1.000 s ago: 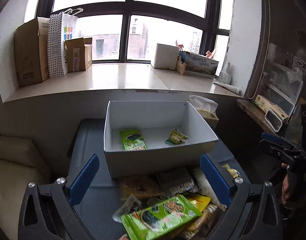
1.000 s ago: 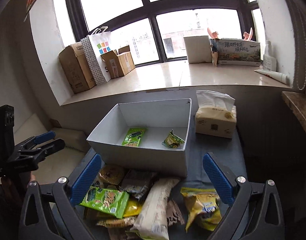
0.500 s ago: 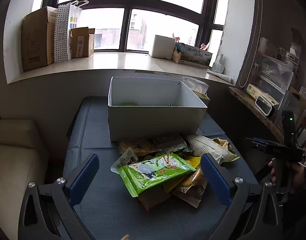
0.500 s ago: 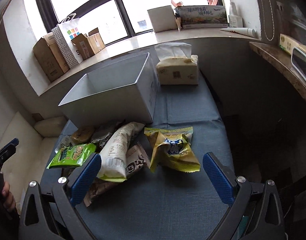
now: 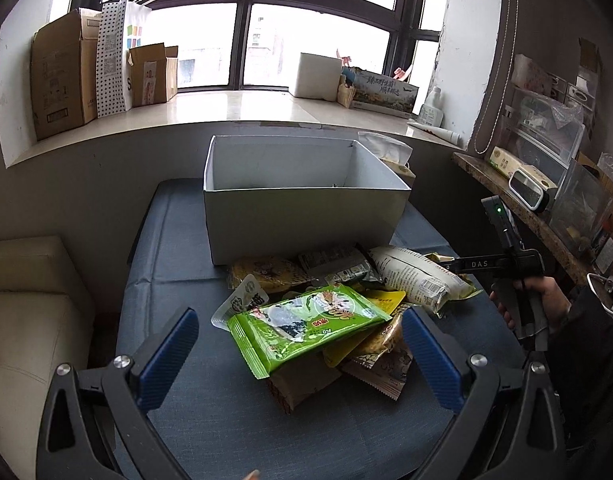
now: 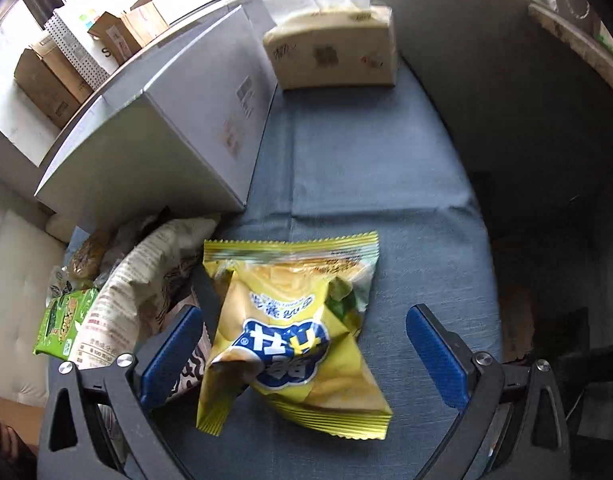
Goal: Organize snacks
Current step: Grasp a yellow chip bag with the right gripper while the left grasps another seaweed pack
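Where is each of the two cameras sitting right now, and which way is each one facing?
Left wrist: sits on the left gripper, above the table's near edge, facing the green snack packet, the white box and the window; its blue fingers and the hand holding the right gripper show.
Right wrist: sits on the right gripper, tilted down over the yellow chip bag; its open blue fingers show.
Both share the white box, the green snack packet, the white snack bag and the tissue box.

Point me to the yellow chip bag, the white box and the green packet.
yellow chip bag point(image 6: 290, 336), right wrist view, on its blue logo
white box point(image 5: 302, 220), left wrist view, on its front wall
green packet point(image 5: 306, 324), left wrist view, on its middle
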Demonstrator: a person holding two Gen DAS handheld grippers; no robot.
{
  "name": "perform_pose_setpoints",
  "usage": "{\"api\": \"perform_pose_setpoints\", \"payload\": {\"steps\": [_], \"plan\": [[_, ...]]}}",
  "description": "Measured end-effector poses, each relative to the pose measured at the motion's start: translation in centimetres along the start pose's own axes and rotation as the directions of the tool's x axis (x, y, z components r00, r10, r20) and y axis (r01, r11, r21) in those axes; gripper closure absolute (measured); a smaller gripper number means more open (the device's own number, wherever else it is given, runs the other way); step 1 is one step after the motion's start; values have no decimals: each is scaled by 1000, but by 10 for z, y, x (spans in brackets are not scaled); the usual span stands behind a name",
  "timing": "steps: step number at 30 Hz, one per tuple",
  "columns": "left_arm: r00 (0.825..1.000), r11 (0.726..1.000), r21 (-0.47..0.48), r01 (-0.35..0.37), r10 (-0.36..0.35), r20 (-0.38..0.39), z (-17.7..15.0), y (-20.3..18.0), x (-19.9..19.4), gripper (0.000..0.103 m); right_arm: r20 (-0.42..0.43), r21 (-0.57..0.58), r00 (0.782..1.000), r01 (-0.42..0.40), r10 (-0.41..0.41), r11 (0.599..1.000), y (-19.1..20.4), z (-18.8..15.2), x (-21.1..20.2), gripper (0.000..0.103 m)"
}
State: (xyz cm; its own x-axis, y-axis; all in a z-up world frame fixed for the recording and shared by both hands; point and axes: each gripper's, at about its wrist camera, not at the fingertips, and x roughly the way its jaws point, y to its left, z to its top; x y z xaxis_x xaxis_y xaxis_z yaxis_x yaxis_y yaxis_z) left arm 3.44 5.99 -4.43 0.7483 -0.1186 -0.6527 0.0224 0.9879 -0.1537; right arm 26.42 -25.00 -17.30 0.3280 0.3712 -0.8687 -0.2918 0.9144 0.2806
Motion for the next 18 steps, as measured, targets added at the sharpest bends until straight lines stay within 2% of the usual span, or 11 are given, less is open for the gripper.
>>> {"api": "perform_pose_setpoints", "payload": {"steps": [2, 3, 5, 6, 9, 12, 15, 18], "plan": [[1000, 1000, -2, 1, -1, -4, -1, 1, 2, 0, -16, -13, 1000, -23, 22, 1000, 3, -2, 4, 1], [1000, 1000, -3, 1, -1, -9, -1, 1, 3, 0, -15, -13, 999, -36, 36, 999, 3, -4, 4, 8], [1000, 1000, -4, -5, 5, -17, -1, 2, 5, 0, -7, -15, 1000, -23, 23, 1000, 4, -6, 2, 31], [1000, 1000, -4, -5, 5, -20, -2, 2, 7, 0, -4, -26, 1000, 7, -7, 1000, 5, -7, 1, 33], [999, 1000, 7, 0, 0, -33, -3, 1, 11, 0, -6, -24, 1000, -3, 3, 1000, 5, -10, -1, 35], [999, 998, 56, 21, -18, -51, -3, -2, 20, 0, 21, -34, 1000, 15, -14, 999, 6, -12, -10, 37], [994, 991, 116, 64, -53, -93, -2, -2, 37, 0, 67, -38, 997, 43, -40, 998, 7, -15, -28, 38], [984, 972, 197, 130, -103, -143, -1, -4, 55, 0, 120, -23, 992, 28, -25, 999, 8, -19, -52, 38]]}}
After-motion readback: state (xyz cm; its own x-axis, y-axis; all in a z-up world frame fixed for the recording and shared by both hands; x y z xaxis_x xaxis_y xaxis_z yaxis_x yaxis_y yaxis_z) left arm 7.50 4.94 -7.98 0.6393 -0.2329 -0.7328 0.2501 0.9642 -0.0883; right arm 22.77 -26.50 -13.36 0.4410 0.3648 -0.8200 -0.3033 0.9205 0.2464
